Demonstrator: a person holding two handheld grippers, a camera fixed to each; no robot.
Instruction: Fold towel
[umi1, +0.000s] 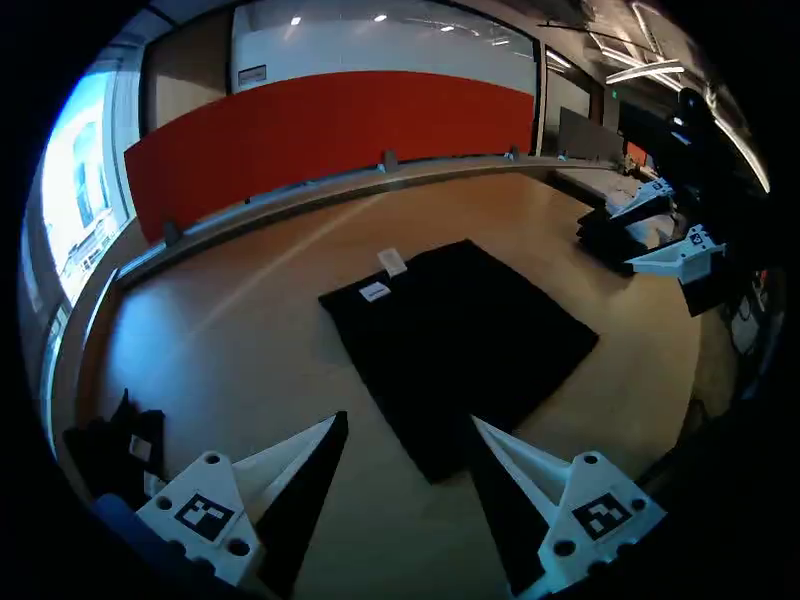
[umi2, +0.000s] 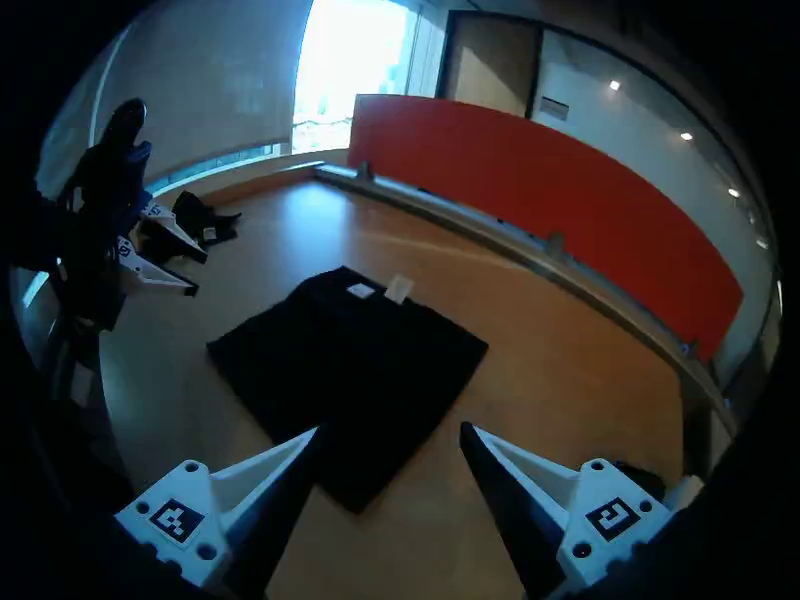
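Task item: a black rectangular cloth towel (umi1: 460, 340) (umi2: 350, 370) lies spread flat on a light wooden tabletop (umi1: 250, 330) (umi2: 560, 370), near its middle.
Towel labels: two small white tags (umi1: 392, 262) (umi2: 399, 288) sit at its far edge; print too small to make out.
Left gripper (umi1: 408, 418): white fingers spread wide, nothing between them, above the towel's near corner.
Right gripper (umi2: 390, 428): fingers likewise apart and empty, over the opposite near corner.
Obscured: in the left gripper view the right-hand finger covers part of the towel's near edge. Folds or layers cannot be told on the black cloth.
Cut off: a dark crumpled cloth heap (umi1: 110, 445) is partly hidden behind the left finger. A second dark heap (umi2: 205, 220) lies beyond the far gripper.
Hard to read: the person holding the grippers shows as a dark silhouette.
Edges: a long red partition panel (umi1: 330, 130) (umi2: 550, 180) runs along the table's far side.
Open room: bare wood surrounds the towel on every side.
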